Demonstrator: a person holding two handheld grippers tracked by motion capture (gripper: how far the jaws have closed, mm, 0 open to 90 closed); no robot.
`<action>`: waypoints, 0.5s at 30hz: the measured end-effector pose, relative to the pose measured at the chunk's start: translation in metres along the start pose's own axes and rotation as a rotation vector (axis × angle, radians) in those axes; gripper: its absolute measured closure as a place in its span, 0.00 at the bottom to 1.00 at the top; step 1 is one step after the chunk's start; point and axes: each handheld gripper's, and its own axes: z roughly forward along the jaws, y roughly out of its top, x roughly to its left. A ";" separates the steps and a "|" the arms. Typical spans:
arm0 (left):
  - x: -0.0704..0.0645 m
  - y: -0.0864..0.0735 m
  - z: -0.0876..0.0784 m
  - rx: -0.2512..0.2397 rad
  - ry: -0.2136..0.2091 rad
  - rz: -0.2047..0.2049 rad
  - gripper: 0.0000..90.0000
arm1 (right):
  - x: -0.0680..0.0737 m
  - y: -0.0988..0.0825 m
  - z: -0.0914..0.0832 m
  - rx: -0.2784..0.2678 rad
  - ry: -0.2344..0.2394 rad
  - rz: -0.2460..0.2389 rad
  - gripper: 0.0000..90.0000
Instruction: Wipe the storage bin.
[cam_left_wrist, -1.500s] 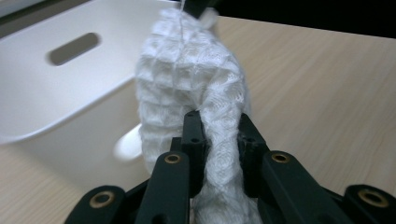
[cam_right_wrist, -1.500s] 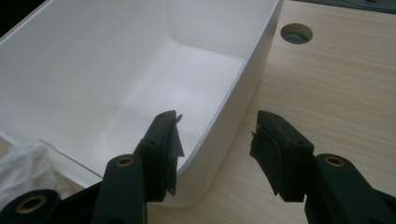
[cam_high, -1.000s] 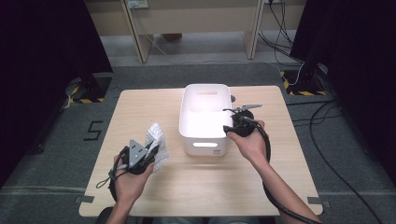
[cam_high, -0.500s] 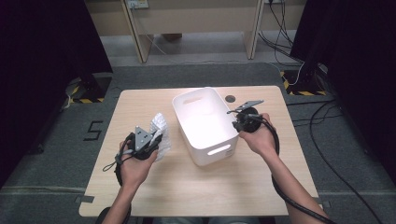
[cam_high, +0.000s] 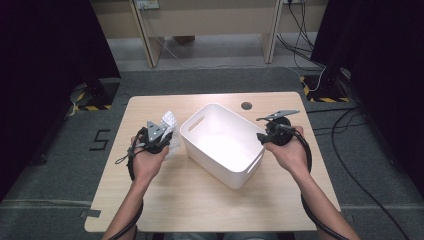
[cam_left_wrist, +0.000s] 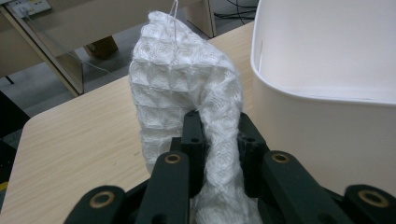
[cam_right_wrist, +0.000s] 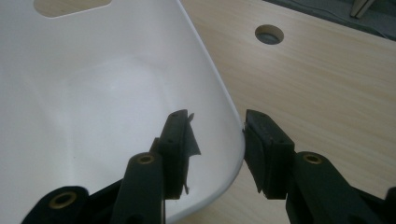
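White waffle-weave cloth (cam_left_wrist: 187, 93) sits clamped in your left claw (cam_high: 161, 136), at about nine o'clock of the white plastic bin (cam_high: 225, 145) on the pale wooden surface (cam_high: 200, 200). In the left gripper view the two black jaws pinch a fold of the fabric between them, and the rest of the cloth stands up above the pads, just beside the bin's near wall.

Your right claw (cam_right_wrist: 217, 140) straddles the bin's rim at roughly three o'clock, one jaw inside the wall and one outside. The jaws have just been opening; the outer pad meets the rim, while a sliver of space shows at the inner one, so this reads as released rather than clenched. Whether the wall is still steadied cannot be told.

The step in hand looks like bringing the cloth to the bin. To do it well, lift the cloth clear of the rim before crossing toward three o'clock, so the hanging end does not snag on the wall. Re-clamp the right claw on the rim first if the bin slides; it lies skewed on the surface. Let go only once the fabric is over the open middle.

Counted: one cloth, one bin, two claws, one round cable hole (cam_high: 246, 105) at the surface's twelve o'clock edge.
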 end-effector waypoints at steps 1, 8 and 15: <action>-0.001 -0.001 0.002 0.000 -0.007 0.000 0.86 | 0.000 -0.001 -0.001 0.006 -0.004 0.009 0.70; -0.010 -0.004 0.010 0.004 -0.045 0.035 0.86 | -0.002 -0.006 0.007 0.053 -0.013 0.032 0.79; -0.008 -0.005 0.012 0.015 -0.056 0.033 0.86 | -0.008 -0.005 -0.014 -0.028 -0.020 0.066 0.76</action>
